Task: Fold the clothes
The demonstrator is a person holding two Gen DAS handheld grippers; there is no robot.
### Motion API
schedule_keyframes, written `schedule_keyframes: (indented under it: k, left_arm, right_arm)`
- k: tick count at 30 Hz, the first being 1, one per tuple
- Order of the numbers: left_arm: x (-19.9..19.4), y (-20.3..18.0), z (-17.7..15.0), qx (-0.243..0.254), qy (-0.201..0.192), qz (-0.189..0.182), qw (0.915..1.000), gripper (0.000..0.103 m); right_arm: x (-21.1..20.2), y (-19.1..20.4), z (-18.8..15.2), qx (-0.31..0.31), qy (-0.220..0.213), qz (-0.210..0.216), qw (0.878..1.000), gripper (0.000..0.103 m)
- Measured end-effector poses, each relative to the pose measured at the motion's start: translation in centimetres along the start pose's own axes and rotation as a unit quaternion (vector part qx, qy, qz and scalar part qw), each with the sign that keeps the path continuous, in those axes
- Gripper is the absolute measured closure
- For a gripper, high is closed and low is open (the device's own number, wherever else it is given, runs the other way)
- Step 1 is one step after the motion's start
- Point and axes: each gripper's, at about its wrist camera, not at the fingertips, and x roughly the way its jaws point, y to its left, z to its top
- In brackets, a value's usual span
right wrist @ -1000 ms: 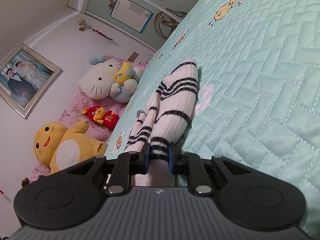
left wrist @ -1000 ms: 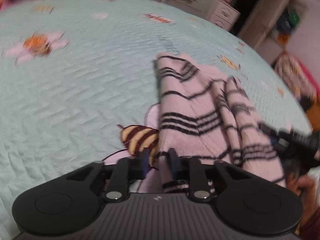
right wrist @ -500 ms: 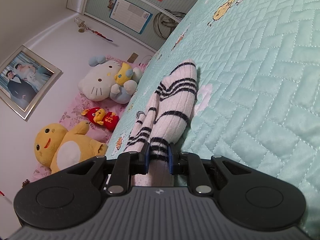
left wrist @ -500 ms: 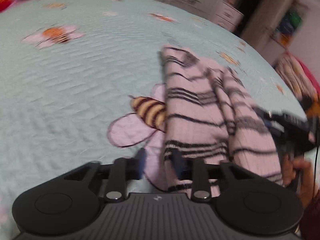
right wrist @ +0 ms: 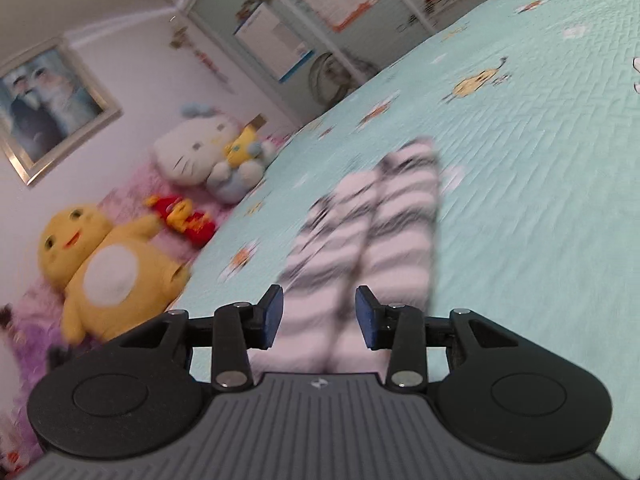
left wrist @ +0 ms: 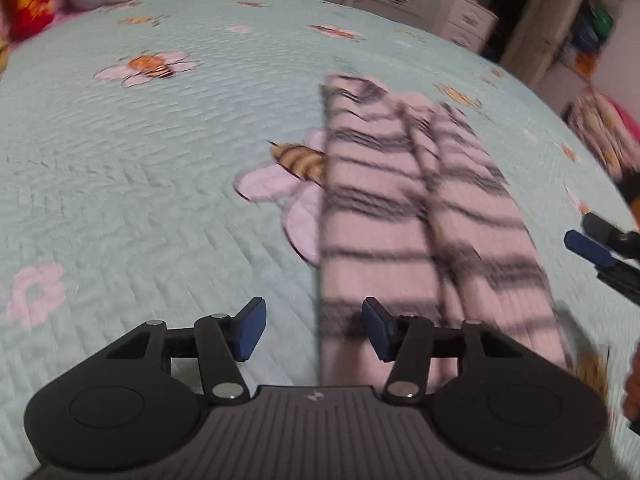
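Observation:
A white garment with black stripes (left wrist: 404, 216) lies folded into a long strip on the mint quilted bedspread (left wrist: 140, 184). My left gripper (left wrist: 314, 330) is open above the strip's near left edge, holding nothing. In the right wrist view the same striped garment (right wrist: 380, 224) stretches away from me, and my right gripper (right wrist: 318, 316) is open over its near end with cloth showing between the fingers but not pinched. The right gripper's blue-tipped fingers (left wrist: 588, 246) also show at the right edge of the left wrist view, apart from the garment. Both views are blurred by motion.
Plush toys line the head of the bed: a yellow one (right wrist: 108, 268), a white cat (right wrist: 200, 152), a red one (right wrist: 184, 216). A framed photo (right wrist: 44, 108) hangs on the wall. White drawers (left wrist: 468, 20) stand beyond the bed. Bee and flower prints (left wrist: 288, 184) mark the quilt.
Both grippers were shut on the striped garment and have let go and opened. Both have drawn back and risen, and the garment now lies flat on the bedspread.

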Motion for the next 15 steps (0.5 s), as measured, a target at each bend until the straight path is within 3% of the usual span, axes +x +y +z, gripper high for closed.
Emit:
schedule_keyframes:
  k: [3,6,10,12,15]
  left_arm:
    - [0.0,-1.2,-2.0,0.028,0.017,0.034,0.9989,0.047]
    - [-1.0,-0.5,-2.9,-0.009,0.020,0.031,0.9993,0.048]
    - [-2.1,-0.8,-3.6,-0.013,0.026,0.044,0.9986,0.048]
    - [-2.7,-1.1,-4.0,-0.009,0.030,0.053,0.9981,0.048]
    - [-4.0,-1.8,-4.9,-0.005,0.029,0.063,0.9976,0.050]
  right_arm:
    - [-1.5,3.3,-3.5,0.023,0.032,0.065,0.997,0.062]
    - [-2.2,6.4,-6.7,0.017,0.062,0.099,0.993,0.062]
    - [-1.7,7.2,-9.6,0.027,0.097,0.067,0.993,0.062]
    - [-2.3,7.8,-9.9,0.025,0.096,0.063,0.993,0.074]
    - [-3.2,8.7,-10.4,0.021,0.095,0.056,0.994,0.072]
